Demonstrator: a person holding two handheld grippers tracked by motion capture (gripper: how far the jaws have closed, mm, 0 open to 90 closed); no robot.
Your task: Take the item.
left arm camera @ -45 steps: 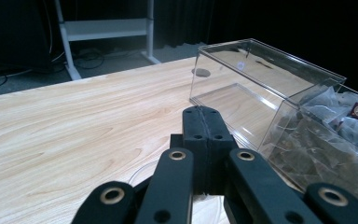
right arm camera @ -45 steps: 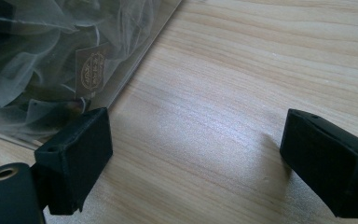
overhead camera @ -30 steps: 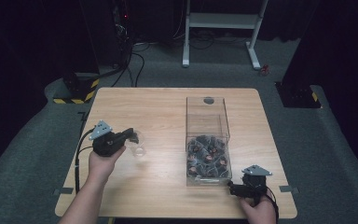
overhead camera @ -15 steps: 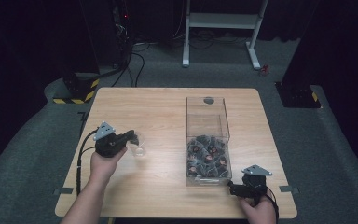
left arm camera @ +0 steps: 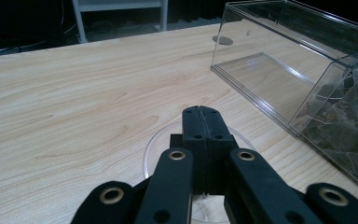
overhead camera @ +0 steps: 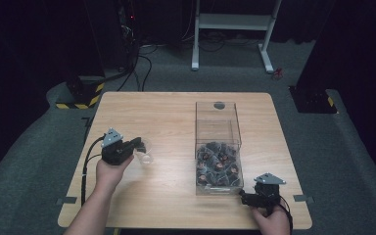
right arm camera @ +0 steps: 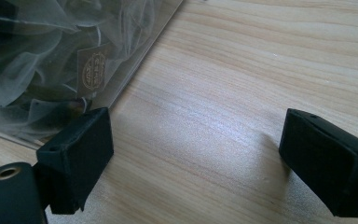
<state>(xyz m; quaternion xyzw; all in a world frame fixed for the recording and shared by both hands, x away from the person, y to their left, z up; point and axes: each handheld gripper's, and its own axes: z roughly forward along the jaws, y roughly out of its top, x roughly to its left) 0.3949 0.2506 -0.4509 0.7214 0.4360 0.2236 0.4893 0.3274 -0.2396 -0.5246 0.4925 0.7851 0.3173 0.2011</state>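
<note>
While both hands sit as a second ago | left gripper [overhead camera: 138,145] jaws together at clear plastic cup [overhead camera: 147,152], 9 o'clock of sachet box [overhead camera: 217,104] | right gripper [overhead camera: 241,197] jaws apart, box's 5 o'clock | likely no sachet moved yet

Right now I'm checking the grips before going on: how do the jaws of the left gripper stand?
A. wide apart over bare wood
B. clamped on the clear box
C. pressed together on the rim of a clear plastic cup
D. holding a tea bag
C: in the left gripper view the left gripper has its jaws pressed together on the rim of the clear plastic cup, whose rim curves out on both sides of them on the table.
</note>
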